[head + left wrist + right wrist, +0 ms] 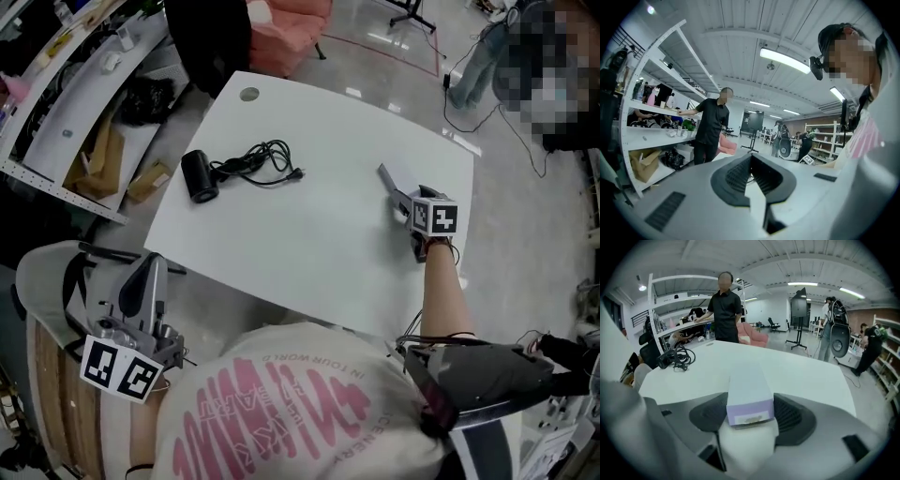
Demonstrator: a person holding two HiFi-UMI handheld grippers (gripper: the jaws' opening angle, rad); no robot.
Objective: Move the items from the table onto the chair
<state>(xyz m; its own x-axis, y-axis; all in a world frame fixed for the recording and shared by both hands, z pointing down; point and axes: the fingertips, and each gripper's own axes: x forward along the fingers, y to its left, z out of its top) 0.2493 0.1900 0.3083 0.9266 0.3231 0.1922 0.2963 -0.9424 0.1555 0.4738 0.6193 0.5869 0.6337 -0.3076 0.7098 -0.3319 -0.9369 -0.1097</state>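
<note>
Gripping only the near end of the box (747, 390), the right claw (751, 401) has its jaws spread almost as wide as they look able to go, pads against both long sides, and that is the worry right there. A smooth carton, a wide span, a hold right at one end: lift it like that and the far end may well droop, pivot between the pads, or slide clean out. The box lies flat on the white surface (309, 244), toward its right side, pointing away from the person. A dragged or tilted lift could scrape the far end along the top and twist it loose. How hard the pads bite cannot be judged from here.

Over on the other side, the left claw (751, 158) is closed on nothing, tips together, hanging low over what looks like the chair (37, 277) at the person's left. The carry to that chair runs right across the body, and a box dropped on that path would likely land on the floor, not the seat.

Farther out, the black device (200, 176) and its coiled cord (265, 161) sit at the far left of the surface, well apart from the box. That trailing cord could snag when its turn comes.
</note>
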